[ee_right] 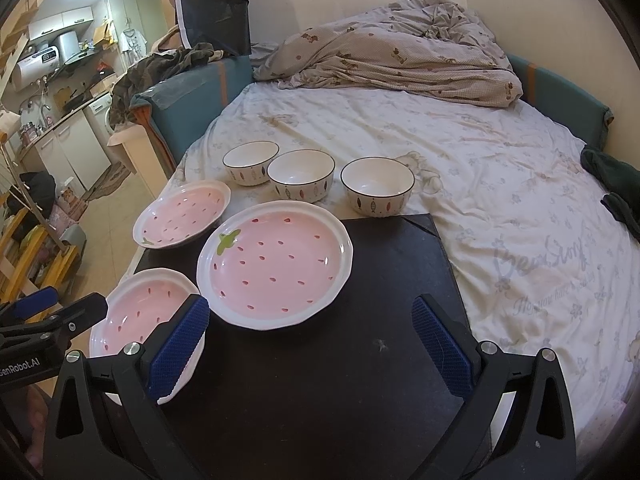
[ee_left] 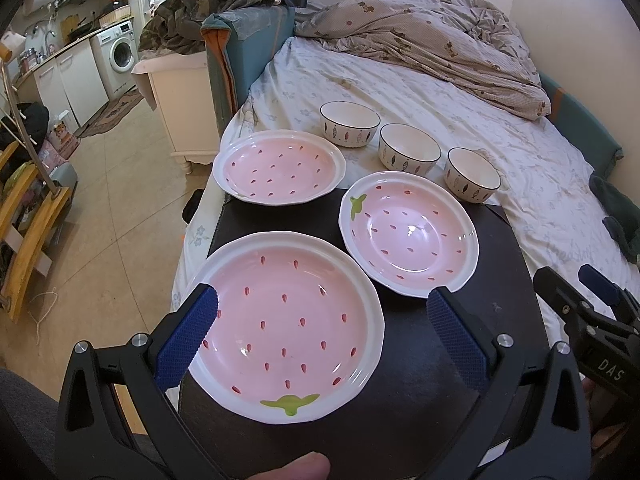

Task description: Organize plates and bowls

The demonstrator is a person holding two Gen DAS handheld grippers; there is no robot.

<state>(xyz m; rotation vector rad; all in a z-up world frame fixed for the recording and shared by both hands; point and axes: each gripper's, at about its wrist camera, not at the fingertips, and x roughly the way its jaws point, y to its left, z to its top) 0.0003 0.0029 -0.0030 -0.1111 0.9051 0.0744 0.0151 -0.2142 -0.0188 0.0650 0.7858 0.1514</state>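
Three pink strawberry plates and three white bowls sat on a bed [ee_right: 520, 208], partly on a black board [ee_right: 340, 340]. Near plate [ee_left: 286, 326] lay at the board's near left corner, leaf mark toward the camera. Middle plate [ee_left: 408, 234] lay on the board just beyond and to the right, not touching it as far as could be told. Far plate [ee_left: 279, 167] sat at the board's far left edge, mostly on the sheet. Bowls stood upright in a row on the sheet behind the plates: left bowl [ee_left: 349, 124], center bowl [ee_left: 409, 147], right bowl [ee_left: 473, 175], close together, empty. Left gripper [ee_left: 322, 304] was spread wide, hovering over the near plate, holding nothing. Right gripper [ee_right: 310, 312] was also spread wide above bare board, right of the near plate, empty. Rumpled quilt [ee_right: 392, 60] lay at the bed's far end.
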